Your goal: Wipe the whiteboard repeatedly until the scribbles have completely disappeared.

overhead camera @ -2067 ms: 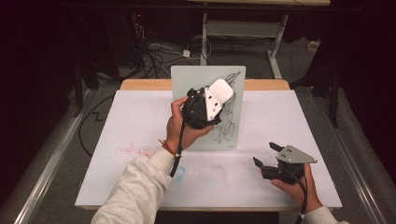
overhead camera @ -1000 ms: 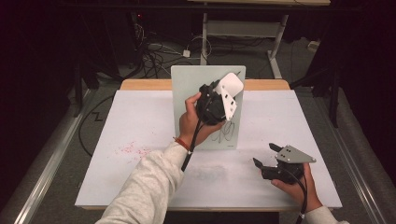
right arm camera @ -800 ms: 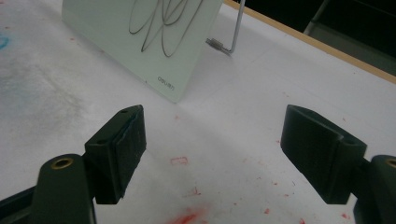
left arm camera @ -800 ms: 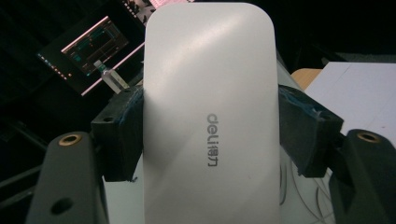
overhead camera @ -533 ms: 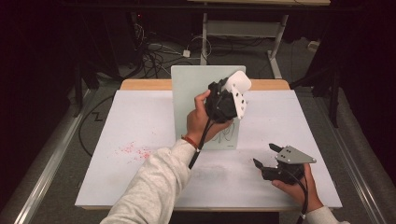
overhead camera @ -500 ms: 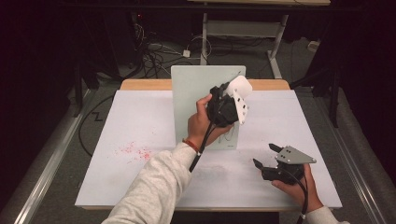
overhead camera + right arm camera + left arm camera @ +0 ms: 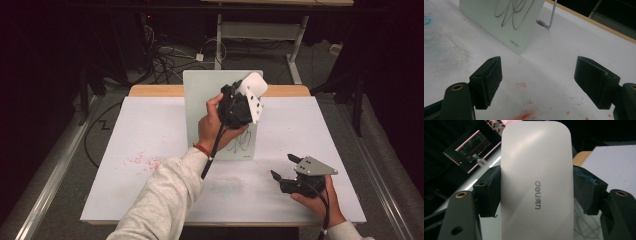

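A: Nearest, right gripper [image 7: 284, 176] rests low on the table [image 7: 150, 120], jaws spread wide, nothing between them. Unmoved over the last two seconds.

B: And the left gripper [image 7: 239, 102]?

A: Jaws pinch the white eraser [image 7: 536, 185] by its long sides, held up against the standing whiteboard [image 7: 200, 90]. It has swept from the board's middle up toward the top right corner.

B: Scribble [image 7: 514, 12]?

A: Loops remain near the lower edge. Judgement: wiping is under way, not finished; a lower pass is still needed.
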A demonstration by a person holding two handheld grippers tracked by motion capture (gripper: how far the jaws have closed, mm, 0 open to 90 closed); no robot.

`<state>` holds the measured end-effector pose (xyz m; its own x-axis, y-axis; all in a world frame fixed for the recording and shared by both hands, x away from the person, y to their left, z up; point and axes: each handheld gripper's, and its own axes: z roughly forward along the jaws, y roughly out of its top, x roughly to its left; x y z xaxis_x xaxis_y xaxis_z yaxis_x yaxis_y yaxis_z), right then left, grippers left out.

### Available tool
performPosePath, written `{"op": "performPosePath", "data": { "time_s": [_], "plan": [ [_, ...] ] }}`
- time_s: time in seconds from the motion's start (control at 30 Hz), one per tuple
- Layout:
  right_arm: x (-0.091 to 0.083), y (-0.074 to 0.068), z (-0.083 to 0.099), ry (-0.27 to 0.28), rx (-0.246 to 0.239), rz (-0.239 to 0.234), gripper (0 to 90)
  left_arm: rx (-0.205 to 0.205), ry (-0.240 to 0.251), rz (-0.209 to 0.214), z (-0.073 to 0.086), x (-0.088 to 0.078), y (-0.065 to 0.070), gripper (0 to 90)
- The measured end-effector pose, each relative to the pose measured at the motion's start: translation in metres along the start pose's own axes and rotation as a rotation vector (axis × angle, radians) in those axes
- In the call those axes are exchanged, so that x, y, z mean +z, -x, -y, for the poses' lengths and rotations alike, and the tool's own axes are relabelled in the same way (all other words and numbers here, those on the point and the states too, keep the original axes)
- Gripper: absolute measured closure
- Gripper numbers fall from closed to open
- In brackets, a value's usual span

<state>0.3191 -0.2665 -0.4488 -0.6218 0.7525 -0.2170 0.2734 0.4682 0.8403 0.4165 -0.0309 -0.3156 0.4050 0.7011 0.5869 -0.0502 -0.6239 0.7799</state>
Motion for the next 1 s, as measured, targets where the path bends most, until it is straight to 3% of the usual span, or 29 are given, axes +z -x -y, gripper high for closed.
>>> {"op": "performPosePath", "data": {
  "time_s": [0.1, 0.17, 0.2, 0.47, 0.57, 0.87, 1.0],
  "plan": [
    [0.000, 0.000, 0.000, 0.001, 0.005, 0.002, 23.1, -0.001, -0.005, -0.002, -0.002, 0.001, 0.003, 29.3],
    [0.000, 0.000, 0.000, 0.003, 0.001, 0.000, 23.1, -0.005, -0.002, 0.033, -0.001, 0.002, 0.010, 29.3],
    [0.000, 0.000, 0.000, 0.002, -0.006, -0.001, 23.1, 0.015, -0.004, 0.038, 0.002, 0.003, 0.020, 29.3],
    [-0.001, 0.000, 0.000, 0.002, -0.007, -0.003, 23.1, 0.062, -0.016, 0.053, 0.010, 0.004, 0.040, 29.3],
    [-0.001, -0.001, -0.001, 0.000, -0.011, 0.001, 23.1, 0.054, -0.015, 0.064, 0.010, 0.003, 0.036, 29.3],
    [0.000, -0.001, -0.001, -0.002, -0.017, 0.002, 23.1, -0.001, -0.004, -0.014, -0.003, 0.002, 0.006, 29.3],
    [0.000, -0.001, -0.001, -0.002, -0.010, 0.003, 23.1, 0.025, -0.016, -0.037, -0.004, 0.003, 0.008, 29.3]
  ]
}}
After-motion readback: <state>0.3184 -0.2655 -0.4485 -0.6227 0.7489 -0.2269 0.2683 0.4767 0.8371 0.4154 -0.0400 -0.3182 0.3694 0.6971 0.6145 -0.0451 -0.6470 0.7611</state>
